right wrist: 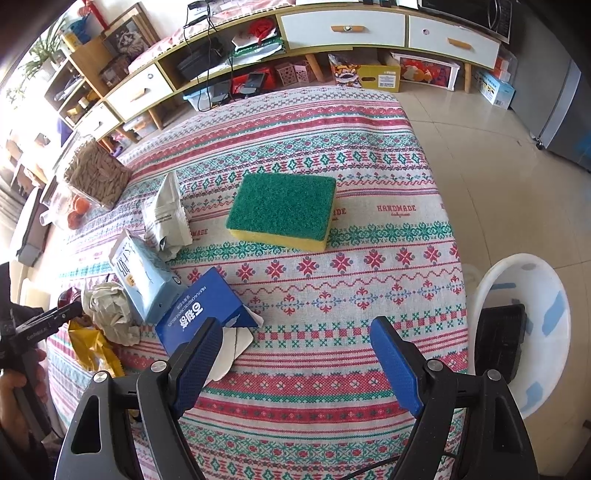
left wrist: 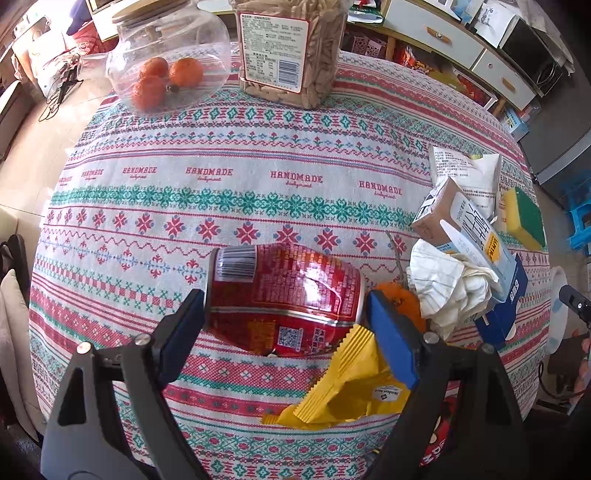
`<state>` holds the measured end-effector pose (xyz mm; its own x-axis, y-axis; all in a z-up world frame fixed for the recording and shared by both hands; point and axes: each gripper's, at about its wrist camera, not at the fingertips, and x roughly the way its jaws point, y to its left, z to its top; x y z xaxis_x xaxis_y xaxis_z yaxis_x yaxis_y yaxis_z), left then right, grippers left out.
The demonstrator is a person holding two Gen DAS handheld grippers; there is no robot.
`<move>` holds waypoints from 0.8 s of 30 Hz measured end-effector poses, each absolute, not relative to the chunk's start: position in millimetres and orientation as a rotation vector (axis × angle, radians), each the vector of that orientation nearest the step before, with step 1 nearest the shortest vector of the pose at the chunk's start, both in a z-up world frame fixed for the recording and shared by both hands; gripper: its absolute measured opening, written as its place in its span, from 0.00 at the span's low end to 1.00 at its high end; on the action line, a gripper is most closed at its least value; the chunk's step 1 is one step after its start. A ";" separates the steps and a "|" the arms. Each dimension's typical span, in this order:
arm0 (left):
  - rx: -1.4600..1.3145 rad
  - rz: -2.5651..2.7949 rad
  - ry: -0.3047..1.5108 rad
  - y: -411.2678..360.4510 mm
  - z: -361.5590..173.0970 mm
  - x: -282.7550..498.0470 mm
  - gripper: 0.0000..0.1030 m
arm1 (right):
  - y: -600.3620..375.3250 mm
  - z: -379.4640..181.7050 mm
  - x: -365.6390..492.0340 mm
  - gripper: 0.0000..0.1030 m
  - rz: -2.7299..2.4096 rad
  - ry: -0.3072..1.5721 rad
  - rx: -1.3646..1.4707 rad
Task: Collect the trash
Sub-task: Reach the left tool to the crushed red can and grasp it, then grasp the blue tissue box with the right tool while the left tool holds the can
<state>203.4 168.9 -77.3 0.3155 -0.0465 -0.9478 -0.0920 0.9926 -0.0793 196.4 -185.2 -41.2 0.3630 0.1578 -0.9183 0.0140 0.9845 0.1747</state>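
A crushed red can [left wrist: 284, 295] lies on the patterned tablecloth [left wrist: 229, 206], between the open fingers of my left gripper [left wrist: 286, 306]; whether the pads touch it I cannot tell. A yellow wrapper [left wrist: 347, 391] lies under the right finger. Beside it are an orange peel [left wrist: 400, 295], crumpled paper [left wrist: 450, 288], a milk carton [left wrist: 465, 221], a blue box [left wrist: 506, 314] and a white packet [left wrist: 465, 173]. My right gripper [right wrist: 295, 343] is open and empty over the cloth, next to the blue box [right wrist: 201, 306]. A white bin [right wrist: 524, 325] stands beside the table.
A green and yellow sponge [right wrist: 282, 210] lies mid-table. A glass jar with oranges [left wrist: 166, 62] and a jar of seeds [left wrist: 291, 48] stand at the far edge. Cabinets [right wrist: 343, 26] line the wall. The table edge [right wrist: 458, 258] drops to tiled floor.
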 end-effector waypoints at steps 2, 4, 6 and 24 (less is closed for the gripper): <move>-0.148 0.033 1.238 171.7 -74.6 202.1 0.79 | -183.0 -43.2 196.0 0.81 0.096 1.206 0.151; -0.176 0.021 1.223 175.3 -71.1 200.5 0.76 | -177.0 -47.4 195.5 0.82 0.108 1.223 0.132; -0.198 0.012 1.210 177.7 -67.6 198.4 0.76 | -170.2 -51.4 195.3 0.82 0.126 1.237 0.115; -0.199 -0.011 1.074 181.7 -25.0 172.4 0.76 | -75.8 -84.2 187.6 0.82 0.275 1.299 0.098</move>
<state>172.4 181.7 -25.0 0.4786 -0.1053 -0.8717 -0.0879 0.9820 -0.1669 187.6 -75.8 -84.2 0.2407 0.2558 -0.9363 -0.1461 0.9632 0.2256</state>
